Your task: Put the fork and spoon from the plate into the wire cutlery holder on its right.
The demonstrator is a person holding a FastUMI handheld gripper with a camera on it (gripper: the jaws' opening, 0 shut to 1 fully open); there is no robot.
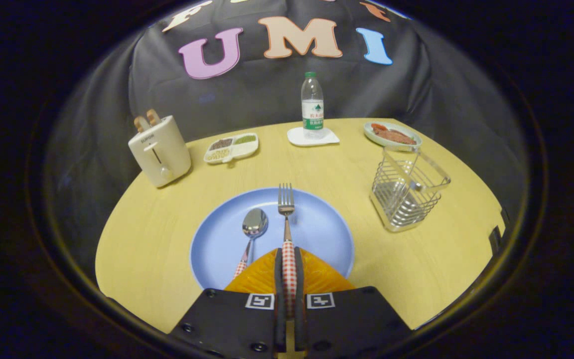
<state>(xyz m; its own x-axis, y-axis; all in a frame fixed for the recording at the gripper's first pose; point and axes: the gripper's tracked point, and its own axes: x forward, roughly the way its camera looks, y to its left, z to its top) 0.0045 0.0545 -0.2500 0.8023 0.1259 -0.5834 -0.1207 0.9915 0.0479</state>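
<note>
A blue plate [322,234] lies on the yellow table just ahead of my fingers. My gripper [288,259] is shut on the red-checked handle of the fork [286,209], whose tines point away over the plate. Beside it on the left, the spoon [253,227] rests on the plate with its bowl up and its checked handle running back beside my fingers. The wire cutlery holder [406,192] stands to the right of the plate, with nothing inside it.
A cream toaster [160,149] with bread in its slots stands at the far left. Behind the plate are a divided snack tray [231,148], a water bottle [312,107] on a white coaster, and a small dish of food [391,134] behind the holder.
</note>
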